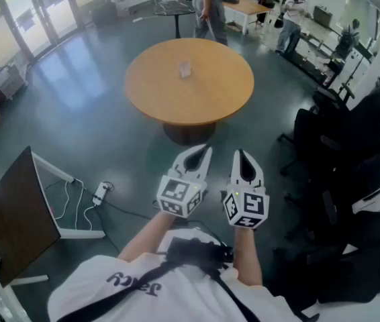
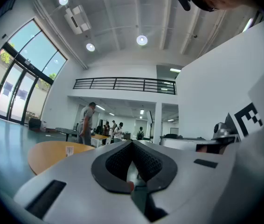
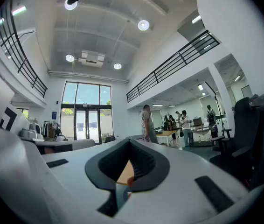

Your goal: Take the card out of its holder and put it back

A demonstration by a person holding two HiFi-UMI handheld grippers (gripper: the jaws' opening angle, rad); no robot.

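A small clear card holder with a card (image 1: 185, 69) stands upright near the middle of the round wooden table (image 1: 210, 96), far ahead of me. It also shows small in the left gripper view as the card holder (image 2: 69, 150) on the table (image 2: 48, 154). My left gripper (image 1: 205, 150) and right gripper (image 1: 240, 154) are held side by side at waist height, well short of the table and pointing level toward it. Both are shut with nothing between the pads. The left gripper (image 2: 132, 143) and right gripper (image 3: 129, 140) show their tips meeting.
Black office chairs (image 1: 351, 180) crowd the right side. A tipped dark board on a white frame (image 1: 15, 213) and a power strip with cables (image 1: 101, 193) lie at the left. Behind the table a person (image 1: 208, 9) stands; others stand by desks (image 1: 291, 19).
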